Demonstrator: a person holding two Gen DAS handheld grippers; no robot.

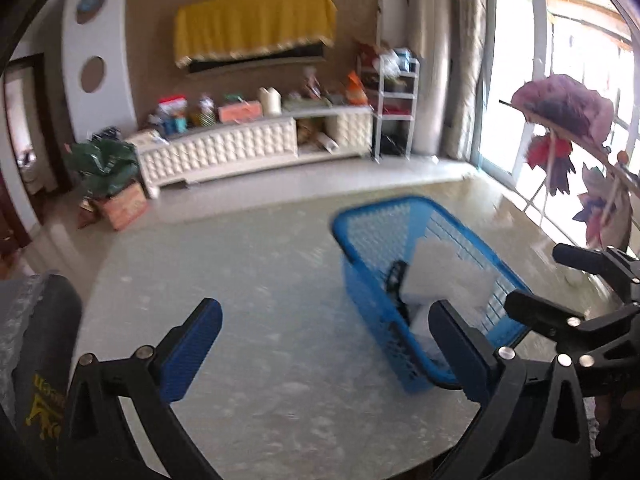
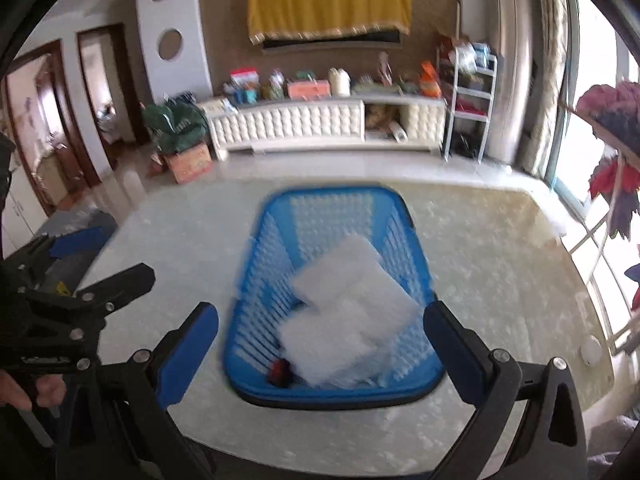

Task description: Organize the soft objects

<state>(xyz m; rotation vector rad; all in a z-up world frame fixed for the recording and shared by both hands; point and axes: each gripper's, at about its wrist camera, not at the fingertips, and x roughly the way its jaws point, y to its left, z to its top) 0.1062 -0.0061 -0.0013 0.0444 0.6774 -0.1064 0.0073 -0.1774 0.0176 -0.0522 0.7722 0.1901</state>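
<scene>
White padded sheets (image 2: pixel 348 312) lie stacked inside the blue basket (image 2: pixel 256 280), corralled there so nothing soft sprawls loose. Dark red item (image 2: pixel 280 370) tucked beside them at the near wall. Basket set mid-desk (image 2: pixel 500 280), within reach of both tools. Left gripper (image 1: pixel 324 344) and right gripper (image 2: pixel 320 344): jaws spread wide, empty, likely after a drop.

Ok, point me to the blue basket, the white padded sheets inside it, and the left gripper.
blue basket (image 2: pixel 256 248): right wrist view, on its left wall.
white padded sheets (image 2: pixel 344 312): right wrist view, middle of the top sheet.
left gripper (image 1: pixel 324 344): left wrist view, midway between its fingertips, jaws wide apart, nothing between them.
</scene>
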